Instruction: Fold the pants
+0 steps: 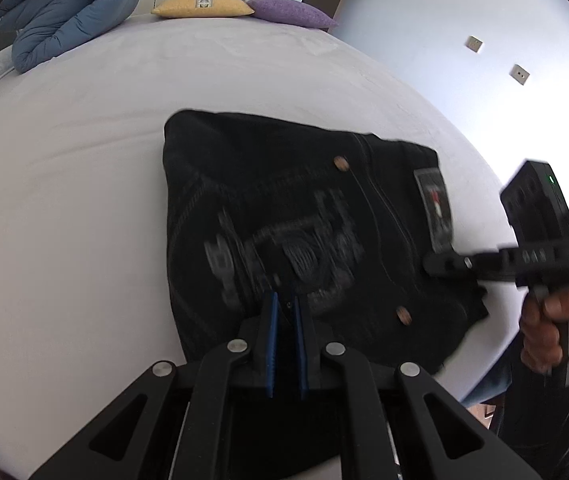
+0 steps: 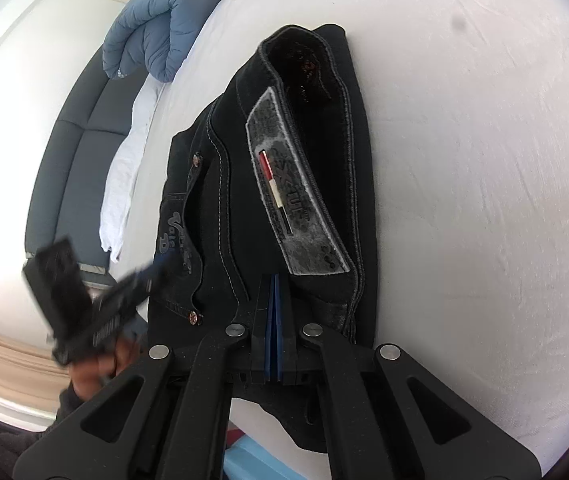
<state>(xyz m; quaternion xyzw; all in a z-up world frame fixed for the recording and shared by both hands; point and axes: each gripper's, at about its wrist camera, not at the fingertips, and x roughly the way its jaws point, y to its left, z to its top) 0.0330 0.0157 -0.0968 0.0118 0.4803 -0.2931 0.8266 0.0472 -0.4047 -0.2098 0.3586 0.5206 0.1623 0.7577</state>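
Black jeans (image 1: 284, 184) lie folded in a compact bundle on a white bed (image 1: 84, 160), their grey waist label (image 1: 434, 208) on the right. My left gripper (image 1: 287, 300) hovers low over the embroidered back pocket. Its blue pads leave only a thin slit, and I see no cloth in it. My right gripper (image 1: 430, 264) rests its tip on the waistband beside the label. In the right wrist view the right gripper (image 2: 274, 278) is shut, pads pressed together just below the label (image 2: 292, 200). The left gripper (image 2: 164, 264) is blurred at the near left edge of the jeans (image 2: 236, 184).
A rolled blue duvet (image 1: 64, 12) lies at the far left of the bed, with a yellow pillow (image 1: 202, 5) and a purple pillow (image 1: 292, 12) at the far end. A person's hand (image 1: 556, 328) holds the right gripper off the bed's right edge. Part of the jeans hangs over the near edge.
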